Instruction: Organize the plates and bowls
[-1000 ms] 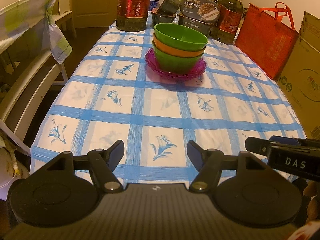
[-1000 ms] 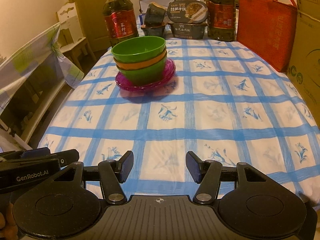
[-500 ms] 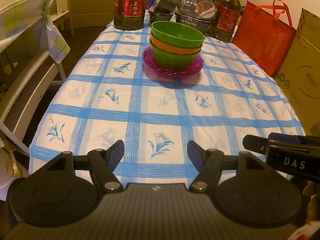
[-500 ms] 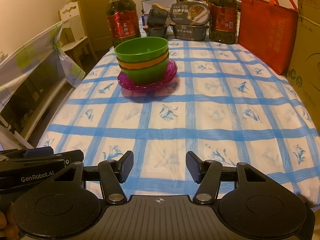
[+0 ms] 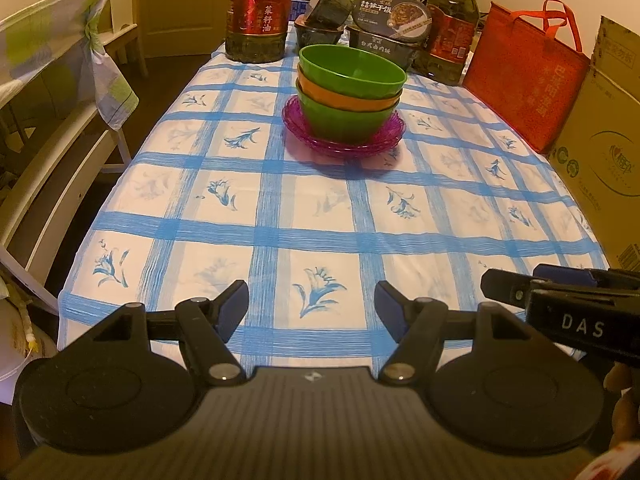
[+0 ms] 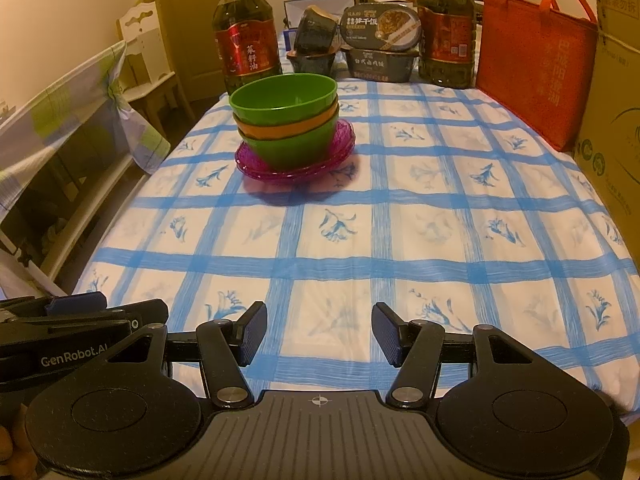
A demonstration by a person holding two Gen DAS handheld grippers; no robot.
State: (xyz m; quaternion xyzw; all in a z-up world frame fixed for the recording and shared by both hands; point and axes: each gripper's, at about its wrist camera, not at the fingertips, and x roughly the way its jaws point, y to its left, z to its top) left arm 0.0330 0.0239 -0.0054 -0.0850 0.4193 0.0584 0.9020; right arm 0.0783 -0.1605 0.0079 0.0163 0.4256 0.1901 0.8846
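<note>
The side of the left gripper (image 5: 311,304) reads "GenRobot.AI" in white, seen from the right wrist view. The side of the right gripper (image 6: 319,333) reads "DAS", seen from the left wrist view. Both are matte black plastic with ribbed blue pads, and both stand spread apart with nothing between the fingers, low over the near edge of the table.

The tablecloth (image 5: 320,236) is white with brushed blue checks and a blue flower sprig in each square. On it, toward the far half and left of centre, sits the stack of bowls (image 6: 285,120): a smooth green bowl nested in an orange one, nested in another green one. They rest on the purple plates (image 6: 344,148), translucent, with scalloped rims, at least two stacked.

Behind them stands a large oil bottle (image 6: 246,46) of clear plastic with a red label in Chinese characters, and a second oil bottle (image 6: 447,24) to the right. Between these lie dark instant-meal trays (image 6: 382,44) with printed Chinese lids. A red fabric tote bag (image 6: 536,68) with Chinese writing stands upright at the right edge, beside a cardboard box (image 5: 600,152) with a printed round logo.
</note>
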